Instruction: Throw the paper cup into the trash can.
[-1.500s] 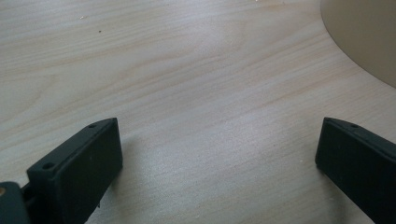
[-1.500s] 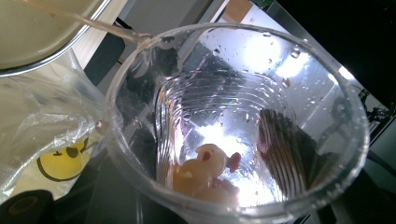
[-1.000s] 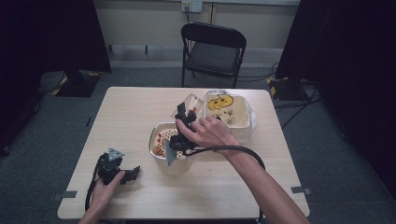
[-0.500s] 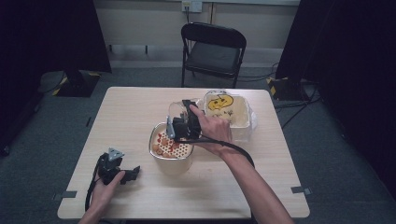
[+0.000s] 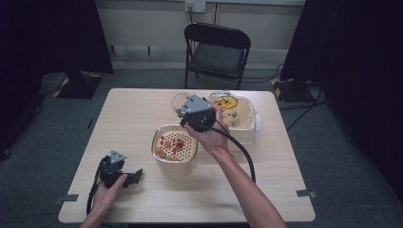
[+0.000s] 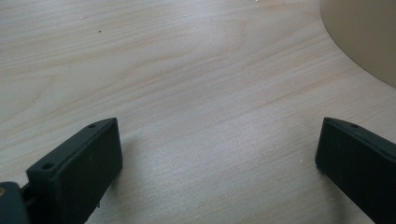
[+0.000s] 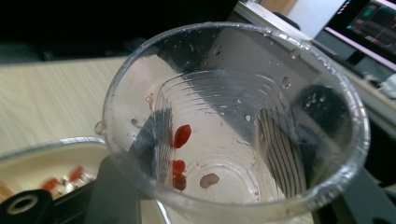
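My right gripper (image 5: 184, 110) is shut on a clear plastic cup (image 5: 179, 100), held in the air just beyond a cream bowl with a perforated strainer (image 5: 174, 144). The strainer holds red berries and tan pieces. In the right gripper view the cup (image 7: 233, 126) is tilted toward the camera, wet inside, with a few red berries (image 7: 182, 135) and a tan bean (image 7: 208, 180) stuck to it. The bowl's rim (image 7: 42, 147) shows at lower left. My left gripper (image 5: 135, 175) rests on the table near the front left, open and holding nothing (image 6: 217, 158).
A cream tub with a yellow smiley face (image 5: 236, 112) stands right of the cup, on the table's far right. A black folding chair (image 5: 216, 50) stands behind the table (image 5: 123, 118). The bowl's wall (image 6: 364, 37) lies ahead of the left gripper.
The right gripper has lifted the cup from its tipped pose over the strainer bowl and carried it back and away from the person. The left gripper has stayed still.
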`<state>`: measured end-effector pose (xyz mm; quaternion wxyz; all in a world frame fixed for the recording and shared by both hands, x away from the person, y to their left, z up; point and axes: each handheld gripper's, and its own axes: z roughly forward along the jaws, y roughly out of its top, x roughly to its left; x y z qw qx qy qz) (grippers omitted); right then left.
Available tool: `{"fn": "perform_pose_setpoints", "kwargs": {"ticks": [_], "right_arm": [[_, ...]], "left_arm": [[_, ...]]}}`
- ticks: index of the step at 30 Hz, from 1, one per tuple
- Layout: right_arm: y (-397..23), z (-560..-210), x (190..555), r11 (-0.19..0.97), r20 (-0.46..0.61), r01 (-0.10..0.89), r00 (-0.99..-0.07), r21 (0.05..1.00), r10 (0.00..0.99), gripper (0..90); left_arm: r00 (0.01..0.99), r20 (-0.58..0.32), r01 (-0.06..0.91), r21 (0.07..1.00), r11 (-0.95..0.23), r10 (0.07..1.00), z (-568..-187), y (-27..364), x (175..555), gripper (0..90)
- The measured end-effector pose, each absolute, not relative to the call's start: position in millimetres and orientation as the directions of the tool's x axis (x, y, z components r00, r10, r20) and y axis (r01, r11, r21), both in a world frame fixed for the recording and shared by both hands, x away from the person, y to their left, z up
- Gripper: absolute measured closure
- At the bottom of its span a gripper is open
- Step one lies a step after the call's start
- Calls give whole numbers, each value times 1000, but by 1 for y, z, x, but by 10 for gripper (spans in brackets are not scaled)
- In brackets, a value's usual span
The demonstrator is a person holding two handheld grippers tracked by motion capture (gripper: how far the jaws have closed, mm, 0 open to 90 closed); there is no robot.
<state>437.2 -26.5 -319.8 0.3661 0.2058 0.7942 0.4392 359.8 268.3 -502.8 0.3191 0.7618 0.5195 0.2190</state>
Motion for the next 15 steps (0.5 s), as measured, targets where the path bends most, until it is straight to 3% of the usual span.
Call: {"fn": "perform_pose_setpoints", "kwargs": {"ticks": [9, 15], "right_arm": [[-39, -303, 448, 288, -146, 86, -706, 954, 694, 461], [-61, -293, 455, 227, -87, 117, -684, 967, 724, 460]], "left_arm": [[364, 3, 652, 713, -257, 931, -503, 268, 360, 0], [366, -2, 653, 713, -255, 931, -503, 268, 360, 0]]}}
